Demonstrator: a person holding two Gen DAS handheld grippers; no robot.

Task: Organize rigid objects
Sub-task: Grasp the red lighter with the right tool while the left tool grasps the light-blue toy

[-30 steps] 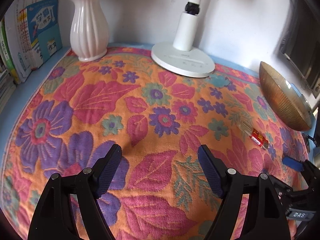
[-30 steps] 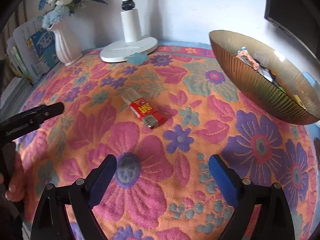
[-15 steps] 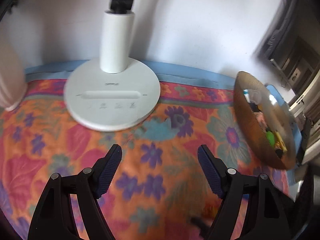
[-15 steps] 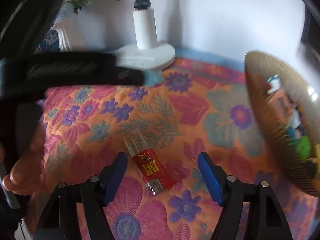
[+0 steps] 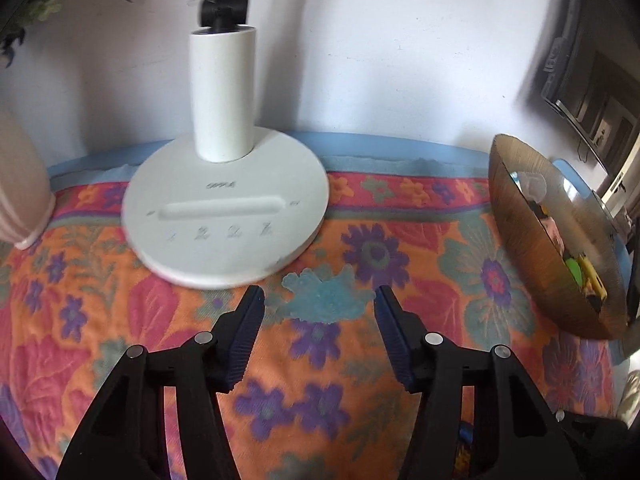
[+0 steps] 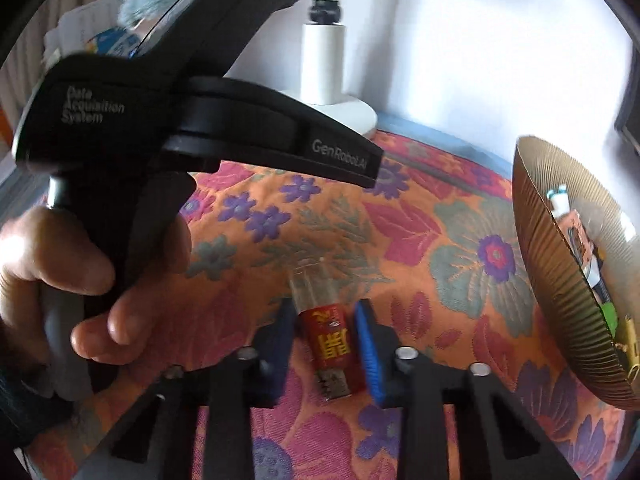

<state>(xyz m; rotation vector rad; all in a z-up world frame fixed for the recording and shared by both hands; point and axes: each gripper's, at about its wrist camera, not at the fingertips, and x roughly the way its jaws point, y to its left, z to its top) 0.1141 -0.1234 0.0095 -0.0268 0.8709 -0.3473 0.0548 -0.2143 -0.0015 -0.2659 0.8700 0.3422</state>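
Observation:
A red lighter (image 6: 330,340) with a clear far end lies on the floral cloth (image 6: 400,224). My right gripper (image 6: 325,308) is shut on it, a blue pad pressing each side. A pale blue translucent piece (image 5: 320,296) lies flat on the cloth just in front of the lamp base. My left gripper (image 5: 319,292) has its jaws closing around it, the tips beside its edges and a small gap still showing on the left. A ribbed amber bowl (image 5: 532,264), also at the right in the right wrist view (image 6: 560,280), holds several small items.
A white lamp base (image 5: 224,216) with its post stands at the back by the wall. A pale vase (image 5: 20,200) is at the far left. A hand (image 6: 80,280) holding the left tool's black body (image 6: 240,128) fills the left of the right wrist view.
The left gripper swung from mid-cloth to the lamp base and the blue piece, and its jaws narrowed. The right gripper moved up over the lighter and shut on it.

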